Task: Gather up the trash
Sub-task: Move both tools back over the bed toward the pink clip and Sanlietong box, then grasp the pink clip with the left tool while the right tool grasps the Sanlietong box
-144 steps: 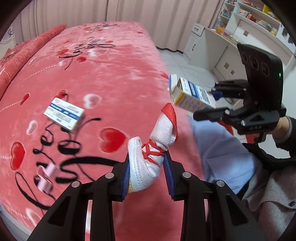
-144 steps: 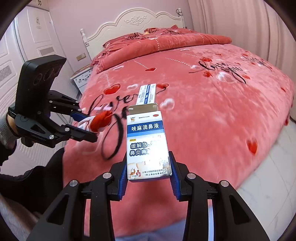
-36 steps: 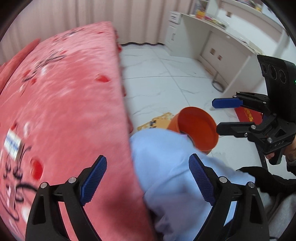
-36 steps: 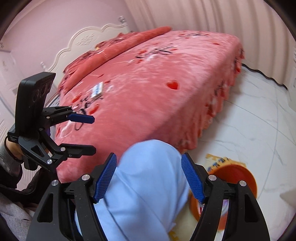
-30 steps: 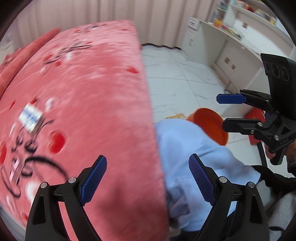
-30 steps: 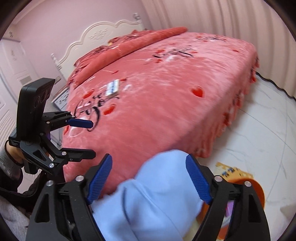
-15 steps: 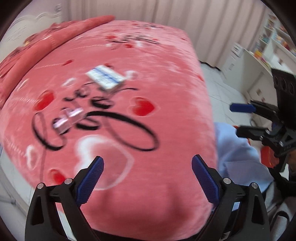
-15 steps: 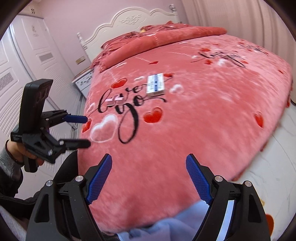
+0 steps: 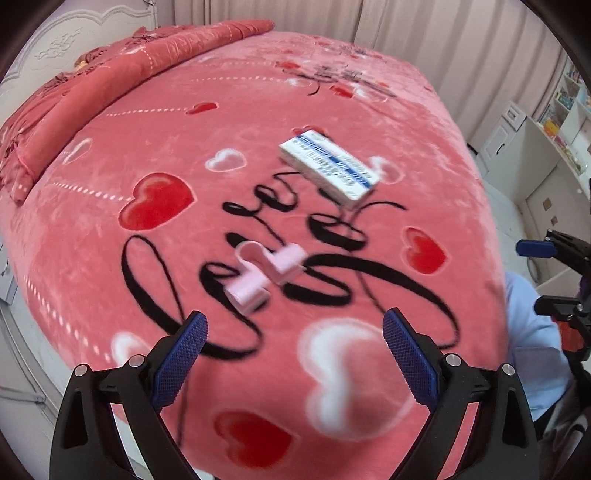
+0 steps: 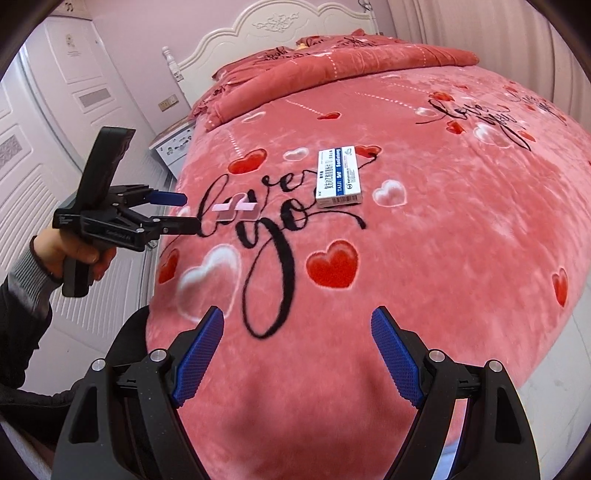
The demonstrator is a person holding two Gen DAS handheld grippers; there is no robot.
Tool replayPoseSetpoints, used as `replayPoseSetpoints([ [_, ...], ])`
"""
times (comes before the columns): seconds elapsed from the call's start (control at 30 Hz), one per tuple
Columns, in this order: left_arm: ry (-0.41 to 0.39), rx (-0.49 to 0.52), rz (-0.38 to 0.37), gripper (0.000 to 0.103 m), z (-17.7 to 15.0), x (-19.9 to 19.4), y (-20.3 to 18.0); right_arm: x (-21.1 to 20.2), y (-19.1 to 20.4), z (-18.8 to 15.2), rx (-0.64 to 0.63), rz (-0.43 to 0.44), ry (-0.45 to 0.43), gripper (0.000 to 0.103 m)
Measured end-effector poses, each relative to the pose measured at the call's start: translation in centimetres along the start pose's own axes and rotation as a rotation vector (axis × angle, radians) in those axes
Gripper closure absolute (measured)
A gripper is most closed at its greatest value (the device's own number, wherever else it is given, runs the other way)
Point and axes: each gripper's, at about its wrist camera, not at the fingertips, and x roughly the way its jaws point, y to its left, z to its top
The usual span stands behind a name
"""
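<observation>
A pink folded paper scrap [image 9: 264,273] lies on the red heart-print bedspread [image 9: 184,147], just beyond my open, empty left gripper [image 9: 293,347]. A white and blue medicine box [image 9: 328,168] lies farther on, to the right. In the right wrist view the pink scrap [image 10: 234,211] sits right in front of the left gripper [image 10: 186,210], and the box [image 10: 338,177] lies mid-bed. My right gripper [image 10: 295,354] is open and empty over the bed's near edge, well short of the box.
A rolled red quilt [image 10: 325,74] and white headboard [image 10: 280,29] are at the bed's far end. A nightstand [image 10: 171,146] and white closet doors [image 10: 48,129] stand left of the bed. A white desk and shelves [image 9: 550,147] are at the right.
Both grippers, which earlier held a white cloth item and a medicine box, are open and empty. They swung from the orange bin on the floor back over the bed; the left one neared the pink scrap.
</observation>
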Motion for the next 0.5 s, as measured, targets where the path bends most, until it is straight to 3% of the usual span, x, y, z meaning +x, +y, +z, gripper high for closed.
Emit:
replayPoseSetpoints([
  [0.27, 0.047, 0.073, -0.072, 0.011, 1.4, 4.1, 2.6, 3.6, -0.6, 2.0, 0.016, -0.008, 0.041, 0.022],
  [0.33, 0.057, 0.084, -0.096, 0.024, 1.6, 4.7, 2.8, 4.3, -0.7, 2.3, 0.015, -0.009, 0.049, 0.022],
  [0.47, 0.068, 0.095, -0.112, 0.042, 1.7, 5.9, 3.2, 5.7, -1.0, 3.0, 0.016, -0.011, 0.057, 0.022],
  [0.5, 0.068, 0.091, -0.116, 0.053, 1.6, 6.1, 3.3, 6.0, -1.0, 3.3, 0.017, -0.010, 0.056, 0.022],
])
